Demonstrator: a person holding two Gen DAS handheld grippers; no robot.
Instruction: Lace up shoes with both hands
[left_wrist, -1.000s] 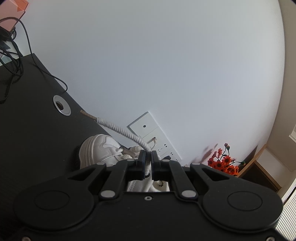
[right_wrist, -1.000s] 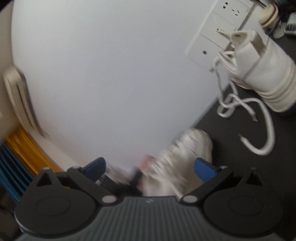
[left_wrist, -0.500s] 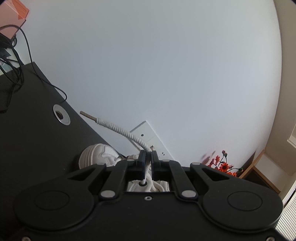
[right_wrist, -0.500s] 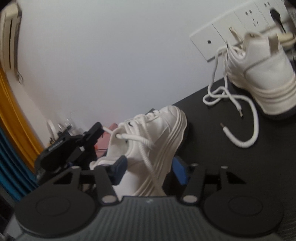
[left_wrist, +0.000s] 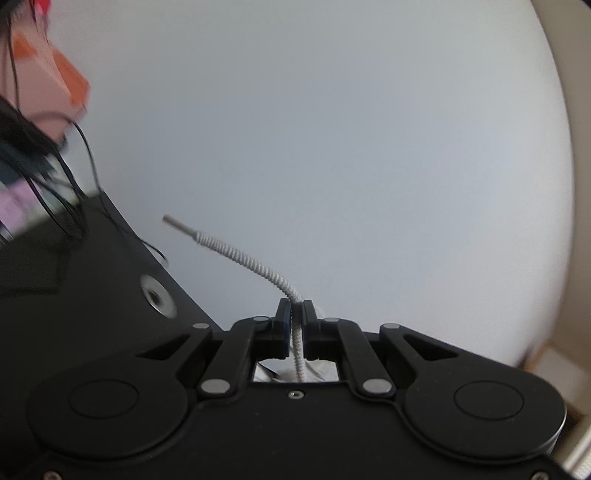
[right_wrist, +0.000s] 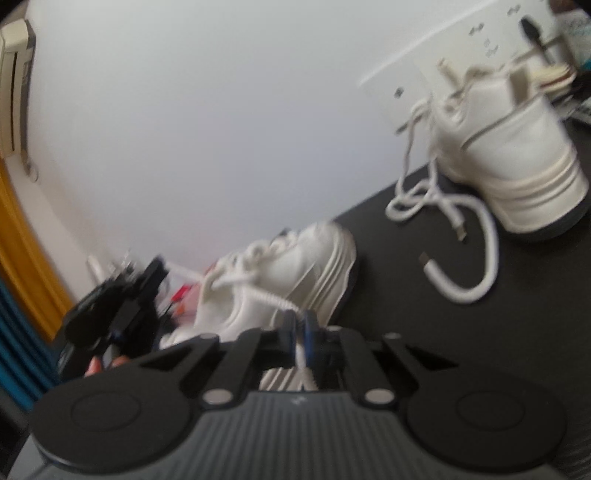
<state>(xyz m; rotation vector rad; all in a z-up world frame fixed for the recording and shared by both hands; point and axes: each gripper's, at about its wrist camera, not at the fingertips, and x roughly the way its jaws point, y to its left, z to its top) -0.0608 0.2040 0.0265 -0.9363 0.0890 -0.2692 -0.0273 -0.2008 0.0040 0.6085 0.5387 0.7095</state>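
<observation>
A black tabletop was shown bearing two white shoes, the nearer shoe apparently being laced, while one lace end was pinched in the left gripper and another lace in the right gripper.

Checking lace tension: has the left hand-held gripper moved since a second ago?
Yes. The left hand-held gripper, shut on the shoelace, has swung left: the desk grommet slid right in its view, and the near shoe dropped below the frame.
</observation>
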